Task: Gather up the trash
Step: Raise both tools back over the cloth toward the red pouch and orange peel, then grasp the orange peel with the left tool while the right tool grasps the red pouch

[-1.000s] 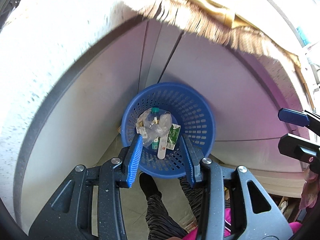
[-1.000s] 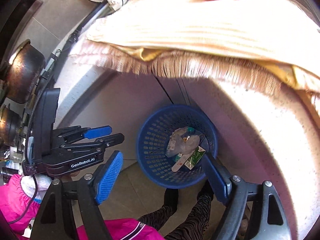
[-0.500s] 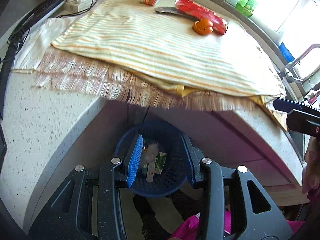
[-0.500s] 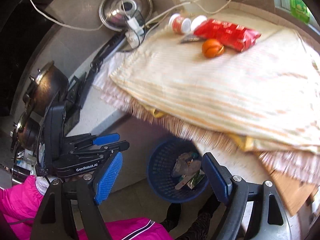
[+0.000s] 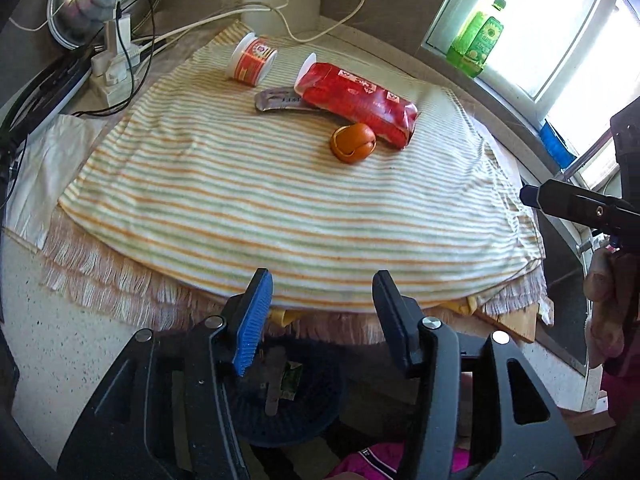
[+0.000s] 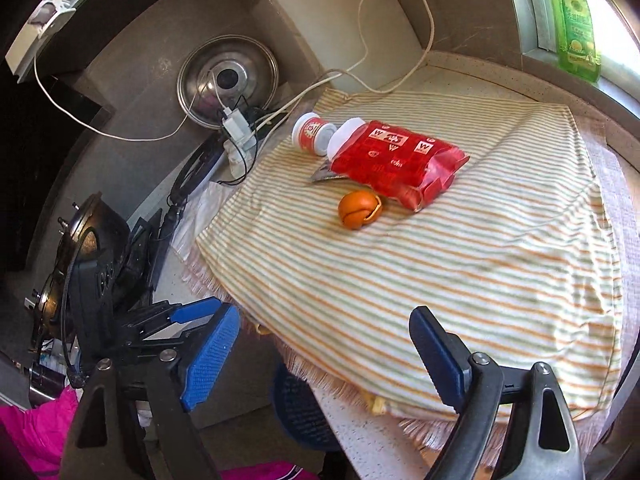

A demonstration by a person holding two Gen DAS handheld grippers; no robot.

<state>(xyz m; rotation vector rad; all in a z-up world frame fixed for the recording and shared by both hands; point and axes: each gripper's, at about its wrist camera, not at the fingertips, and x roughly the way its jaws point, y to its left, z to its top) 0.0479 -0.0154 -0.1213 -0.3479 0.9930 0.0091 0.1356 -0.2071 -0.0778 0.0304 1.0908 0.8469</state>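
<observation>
Four bits of trash lying together at the far side of a striped cloth (image 5: 280, 200) on the bench (image 5: 72, 340): a curled orange peel (image 5: 353, 143), rounded like a hollow ball; just behind it and touching, a shiny red wrapper (image 5: 356, 102), crumpled, open at the near end, printed with white "W" marks; a flattened silver foil piece (image 5: 280, 101) partly under the wrapper; a small white tub (image 5: 251, 61) with a red label, tipped on its side, label too small to read. Wide bare cloth between the trash and the fringed near edge, nothing in the way. Below that edge, on the floor, a blue basket (image 5: 316, 412) with litter inside. Left gripper (image 5: 320, 316) spread and empty, hovering over the near edge of the cloth; right gripper (image 6: 324, 356) likewise spread wide and empty, near the cloth's corner. Green bottle (image 6: 574, 20) on the window sill, sunflower on its label, writing unreadable
</observation>
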